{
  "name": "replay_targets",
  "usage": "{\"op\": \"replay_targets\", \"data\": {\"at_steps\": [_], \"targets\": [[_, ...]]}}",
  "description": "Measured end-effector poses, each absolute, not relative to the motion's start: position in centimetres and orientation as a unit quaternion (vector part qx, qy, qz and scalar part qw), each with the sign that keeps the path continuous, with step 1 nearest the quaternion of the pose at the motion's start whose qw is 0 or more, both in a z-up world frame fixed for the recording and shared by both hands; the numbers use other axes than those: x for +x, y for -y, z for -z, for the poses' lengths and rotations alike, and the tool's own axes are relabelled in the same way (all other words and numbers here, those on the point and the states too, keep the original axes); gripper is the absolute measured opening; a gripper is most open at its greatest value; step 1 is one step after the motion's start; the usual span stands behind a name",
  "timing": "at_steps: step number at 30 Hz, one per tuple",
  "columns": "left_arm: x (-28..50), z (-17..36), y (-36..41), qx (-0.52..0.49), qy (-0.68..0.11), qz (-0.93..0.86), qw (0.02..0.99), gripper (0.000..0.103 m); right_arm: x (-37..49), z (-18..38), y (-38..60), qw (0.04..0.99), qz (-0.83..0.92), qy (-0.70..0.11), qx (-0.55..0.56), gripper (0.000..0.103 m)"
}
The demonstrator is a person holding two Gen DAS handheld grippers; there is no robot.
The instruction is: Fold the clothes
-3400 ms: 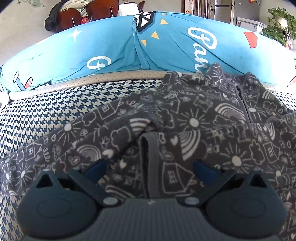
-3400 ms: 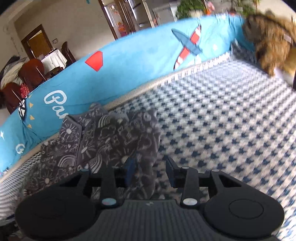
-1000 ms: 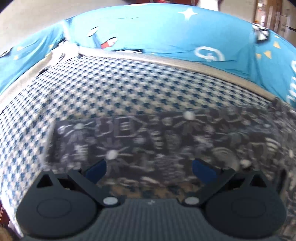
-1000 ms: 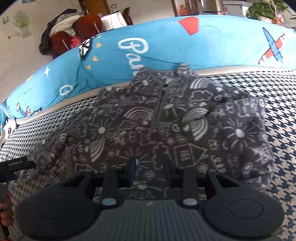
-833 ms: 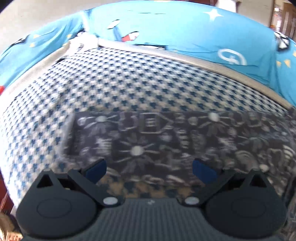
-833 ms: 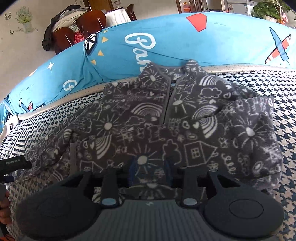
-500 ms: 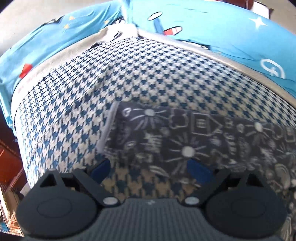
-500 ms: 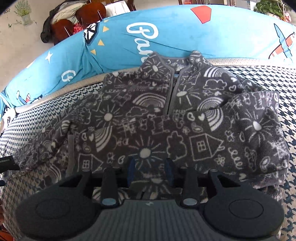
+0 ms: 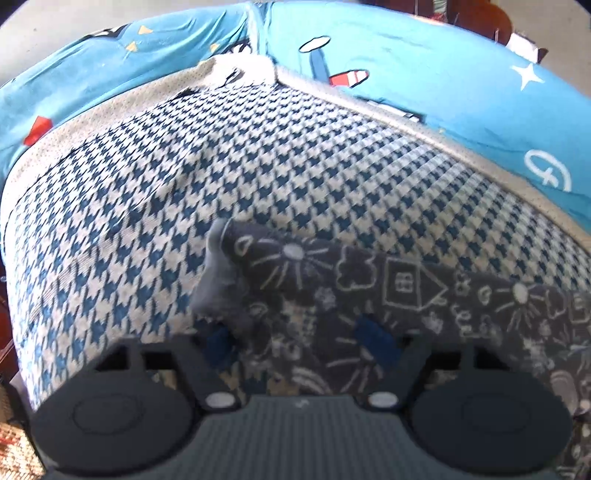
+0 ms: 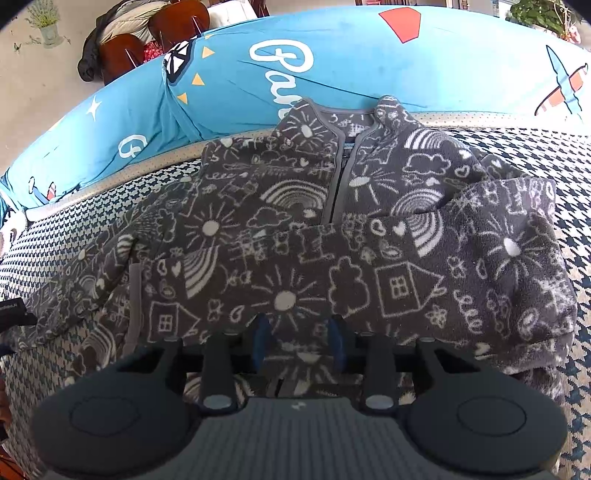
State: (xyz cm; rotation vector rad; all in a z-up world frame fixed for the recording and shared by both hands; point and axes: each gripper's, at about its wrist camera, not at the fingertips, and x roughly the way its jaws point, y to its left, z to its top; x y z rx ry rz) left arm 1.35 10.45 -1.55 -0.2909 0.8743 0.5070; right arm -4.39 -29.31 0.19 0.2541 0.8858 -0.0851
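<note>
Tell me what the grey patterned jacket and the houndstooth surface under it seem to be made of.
Jacket: likely fleece; its matte surface looks fuzzy and napped, white doodles printed on it, smoother grey trim along zip and cuff. Houndstooth cover: seemingly woven or knitted fabric, since a fine ribbed texture shows; its fibre cannot be told.

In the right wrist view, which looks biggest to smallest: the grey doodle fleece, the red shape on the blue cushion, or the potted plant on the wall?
1. Grey doodle fleece, by far.
2. Red shape.
3. Potted plant, close to the red shape and farther off, so unsure.
</note>
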Motion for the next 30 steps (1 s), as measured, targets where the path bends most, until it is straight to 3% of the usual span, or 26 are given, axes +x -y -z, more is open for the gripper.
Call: {"op": "replay_targets", "data": {"at_steps": [4,7,12,18,21,23,26,30], "targets": [[1.3,0.8,-10.2,-0.153,-0.403,-0.226,0.874,0.024,-4.4,-0.2,29.3,0.895,0.041,-0.426,0.121,0.035],[1.1,0.0,-9.3,-0.156,-0.393,-0.202,0.883,0.016,-4.3,-0.2,29.2,0.896,0.041,-0.426,0.120,0.035],[1.1,-1.1,-6.6,-0.148,-0.379,-0.130,0.904,0.011,-4.2,-0.3,29.2,0.896,0.041,-0.424,0.123,0.035],[-0.4,-3.1,0.6,-0.150,-0.381,0.096,0.907,0.011,-4.2,-0.3,29.0,0.897,0.038,-0.422,0.122,0.035],[-1.9,-3.7,4.0,-0.129,-0.380,0.169,0.900,0.013,-4.2,-0.4,28.9,0.899,0.034,-0.419,0.126,0.035],[-2.4,-3.7,4.9,-0.112,-0.374,0.177,0.904,0.021,-4.2,-0.5,28.9,0.899,0.031,-0.416,0.129,0.035],[-2.5,-3.6,4.8,-0.098,-0.368,0.170,0.909,0.043,-4.2,-0.7,28.8,0.901,0.024,-0.411,0.134,0.035],[-1.8,-3.4,3.7,-0.110,-0.369,0.163,0.908,0.059,-4.1,-1.1,28.4,0.906,0.009,-0.401,0.139,0.035]]}}
